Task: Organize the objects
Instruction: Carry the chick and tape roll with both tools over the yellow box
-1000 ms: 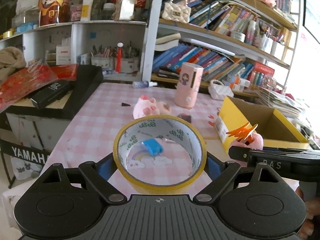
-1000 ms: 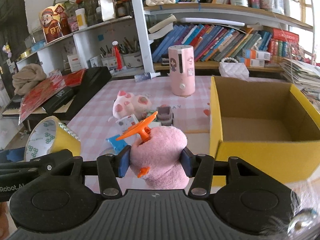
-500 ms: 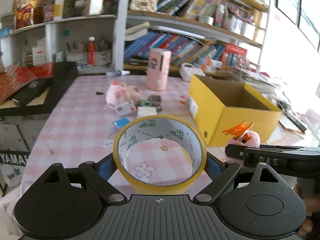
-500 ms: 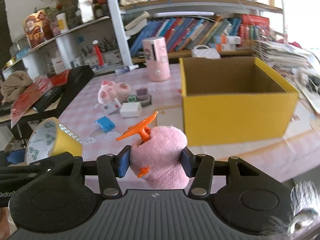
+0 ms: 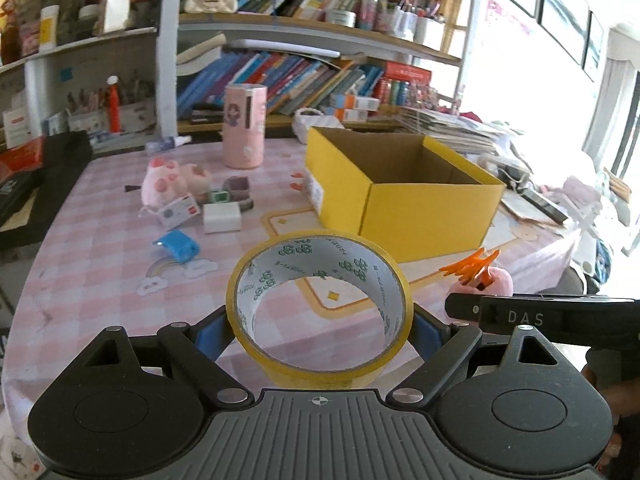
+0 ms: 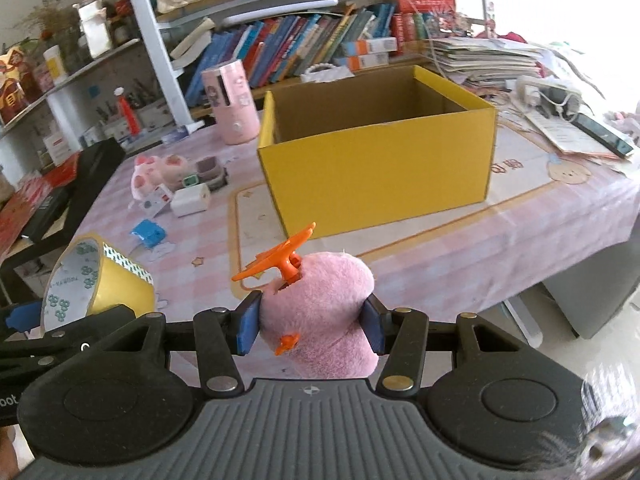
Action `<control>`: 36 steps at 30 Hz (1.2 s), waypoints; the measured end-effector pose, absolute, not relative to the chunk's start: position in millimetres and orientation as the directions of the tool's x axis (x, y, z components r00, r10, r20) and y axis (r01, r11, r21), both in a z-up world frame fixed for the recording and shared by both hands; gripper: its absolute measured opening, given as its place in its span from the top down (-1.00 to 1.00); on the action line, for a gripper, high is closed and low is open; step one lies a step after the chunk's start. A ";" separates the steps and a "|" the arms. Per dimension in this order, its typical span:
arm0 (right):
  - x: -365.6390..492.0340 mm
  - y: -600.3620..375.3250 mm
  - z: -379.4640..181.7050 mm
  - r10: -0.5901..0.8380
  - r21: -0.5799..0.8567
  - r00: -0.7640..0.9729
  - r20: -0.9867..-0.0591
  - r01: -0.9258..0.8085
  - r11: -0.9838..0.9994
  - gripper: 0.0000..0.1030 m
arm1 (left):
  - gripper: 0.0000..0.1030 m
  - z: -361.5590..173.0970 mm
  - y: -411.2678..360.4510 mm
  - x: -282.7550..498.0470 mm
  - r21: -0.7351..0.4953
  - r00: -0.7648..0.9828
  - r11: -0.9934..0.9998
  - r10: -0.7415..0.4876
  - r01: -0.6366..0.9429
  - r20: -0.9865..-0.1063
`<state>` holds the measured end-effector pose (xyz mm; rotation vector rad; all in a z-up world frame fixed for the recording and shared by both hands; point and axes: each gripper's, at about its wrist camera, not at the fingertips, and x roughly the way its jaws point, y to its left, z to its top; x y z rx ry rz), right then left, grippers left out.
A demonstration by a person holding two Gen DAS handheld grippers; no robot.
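— Left gripper (image 5: 320,330): what is clamped?
— A yellow tape roll (image 5: 320,312), held above the checked tablecloth (image 5: 100,272).
— And the right gripper (image 6: 311,330)?
— A pink plush toy (image 6: 320,316) is squeezed, near the open yellow box (image 6: 376,168).

Roll of yellow packing tape with a white printed core (image 5: 320,304), held on edge above the near edge of the pink checked tablecloth, hole facing forward. Pink plush toy topped by an orange plastic propeller (image 6: 320,312), held upright just right of the tape. Open yellow cardboard box (image 6: 376,164), empty, stood toward the table's right side.
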<state>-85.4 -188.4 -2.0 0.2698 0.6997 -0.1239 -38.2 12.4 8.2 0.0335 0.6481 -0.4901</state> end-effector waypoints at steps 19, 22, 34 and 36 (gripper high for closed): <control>-101.3 -216.0 2.3 -0.107 0.189 0.751 -0.652 0.297 0.936 0.05 | -0.76 11.3 -19.3 -38.8 -0.127 0.644 0.834 -0.503 0.537 -0.576; -101.6 -217.5 2.5 -0.110 0.190 0.750 -0.652 0.303 0.934 0.05 | -0.76 11.6 -24.0 -38.6 -0.126 0.639 0.828 -0.509 0.546 -0.576; -101.8 -243.2 -0.3 -0.140 0.200 0.745 -0.653 0.348 0.916 0.05 | -0.76 12.0 -48.0 -30.1 -0.108 0.623 0.803 -0.531 0.586 -0.574; -99.7 -246.1 0.0 -0.142 0.200 0.745 -0.652 0.350 0.915 0.05 | -0.76 11.9 -51.6 -28.0 -0.105 0.622 0.801 -0.533 0.589 -0.574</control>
